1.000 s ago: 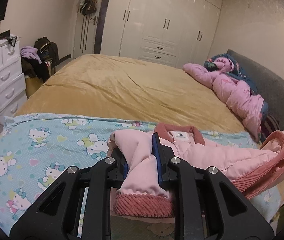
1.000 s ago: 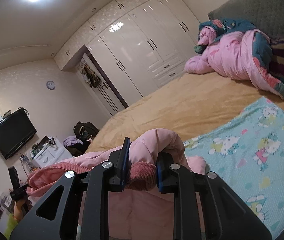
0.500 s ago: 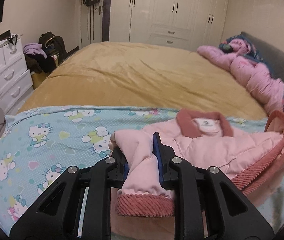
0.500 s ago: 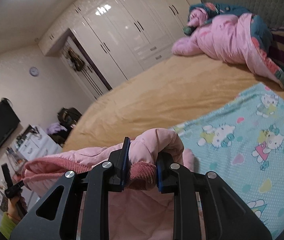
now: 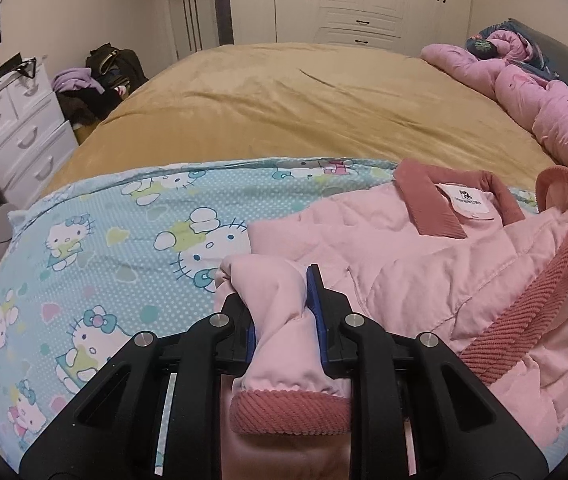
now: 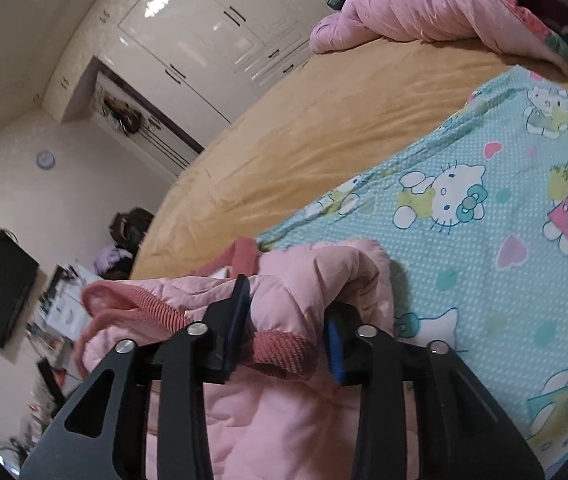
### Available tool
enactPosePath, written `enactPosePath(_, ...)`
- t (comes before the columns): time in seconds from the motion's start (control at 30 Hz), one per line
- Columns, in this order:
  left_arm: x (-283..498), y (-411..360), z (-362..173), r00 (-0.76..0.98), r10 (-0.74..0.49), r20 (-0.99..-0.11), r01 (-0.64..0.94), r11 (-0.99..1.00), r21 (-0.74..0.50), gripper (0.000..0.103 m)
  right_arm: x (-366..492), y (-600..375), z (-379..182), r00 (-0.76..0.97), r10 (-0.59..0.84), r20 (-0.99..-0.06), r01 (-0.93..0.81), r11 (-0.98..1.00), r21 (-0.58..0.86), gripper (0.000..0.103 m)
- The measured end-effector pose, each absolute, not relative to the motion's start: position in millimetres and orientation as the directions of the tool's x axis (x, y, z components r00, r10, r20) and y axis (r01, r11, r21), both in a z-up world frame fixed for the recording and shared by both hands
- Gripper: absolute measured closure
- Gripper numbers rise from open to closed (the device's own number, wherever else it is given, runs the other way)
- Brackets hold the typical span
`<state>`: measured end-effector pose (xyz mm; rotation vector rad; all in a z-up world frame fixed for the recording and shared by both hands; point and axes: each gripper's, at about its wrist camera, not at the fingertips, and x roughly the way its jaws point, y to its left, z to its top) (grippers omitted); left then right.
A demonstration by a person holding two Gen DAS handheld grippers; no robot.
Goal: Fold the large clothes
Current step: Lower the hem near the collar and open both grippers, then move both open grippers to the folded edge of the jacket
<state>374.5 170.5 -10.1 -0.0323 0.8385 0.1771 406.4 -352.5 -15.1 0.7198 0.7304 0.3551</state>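
Note:
A pink quilted jacket (image 5: 424, 264) with dark-pink ribbed collar and cuffs lies on a light-blue Hello Kitty sheet (image 5: 104, 264), collar away from me. My left gripper (image 5: 280, 300) is shut on one sleeve near its ribbed cuff (image 5: 288, 412). In the right wrist view my right gripper (image 6: 284, 312) is shut on the other sleeve of the jacket (image 6: 316, 276), its cuff (image 6: 280, 352) between the jaws, low over the sheet (image 6: 504, 240).
A tan bedspread (image 5: 304, 100) covers the bed beyond the sheet. A pink quilt (image 5: 532, 92) is heaped at the far right by the grey headboard. A white drawer unit (image 5: 16, 124) and a clothes pile stand left of the bed. White wardrobes line the far wall.
Both grippers have come down and tilted forward with the sleeves, and the jacket now rests flatter on the sheet. The right wrist view has rolled to the side. Both grips are unchanged.

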Motion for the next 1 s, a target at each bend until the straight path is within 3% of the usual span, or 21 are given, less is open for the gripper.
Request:
enactPosePath(0.03, 374, 170, -9, 0.656, 0.138, -0.742, -0.17, 0.985, 0.033, 0.089, 404, -354, -15, 0.703, 0.554, -0.445, -0.065, 0.674, 0.736, 0.052)
enactPosePath(0.1, 372, 173, -7, 0.665, 0.112, -0.738, -0.171, 0.985, -0.005, 0.088, 395, -358, -8, 0.717, 0.582, -0.384, -0.082, 0.618, 0.782, 0.004)
enactPosePath(0.2, 371, 176, -4, 0.675, 0.081, -0.734, -0.168, 0.985, -0.046, 0.085, 378, -352, 6, 0.724, 0.601, -0.337, -0.138, 0.605, 0.784, 0.004)
enactPosePath(0.37, 369, 173, 3, 0.687, 0.058, -0.725, -0.16, 0.984, -0.073, 0.081, 330, -308, 20, 0.724, 0.585, -0.366, -0.239, 0.71, 0.662, 0.004)
enactPosePath(0.6, 365, 170, 13, 0.694, 0.048, -0.718, -0.156, 0.984, -0.085, 0.074, 306, -238, -11, 0.696, 0.464, -0.547, -0.217, 0.863, 0.456, 0.004)
enactPosePath(0.73, 363, 163, 23, 0.706, 0.019, -0.708, -0.135, 0.985, -0.107, 0.046, 319, -206, -31, 0.673, 0.404, -0.62, -0.238, 0.912, 0.335, 0.004)
enactPosePath(0.83, 364, 153, 30, 0.71, 0.041, -0.703, -0.128, 0.989, -0.073, 0.041, 325, -190, -42, 0.664, 0.34, -0.666, -0.251, 0.94, 0.231, 0.004)
enactPosePath(1.0, 358, 143, 48, 0.751, 0.056, -0.658, -0.13, 0.989, -0.064, 0.016, 328, -190, -48, 0.663, 0.345, -0.664, -0.254, 0.939, 0.234, 0.004)
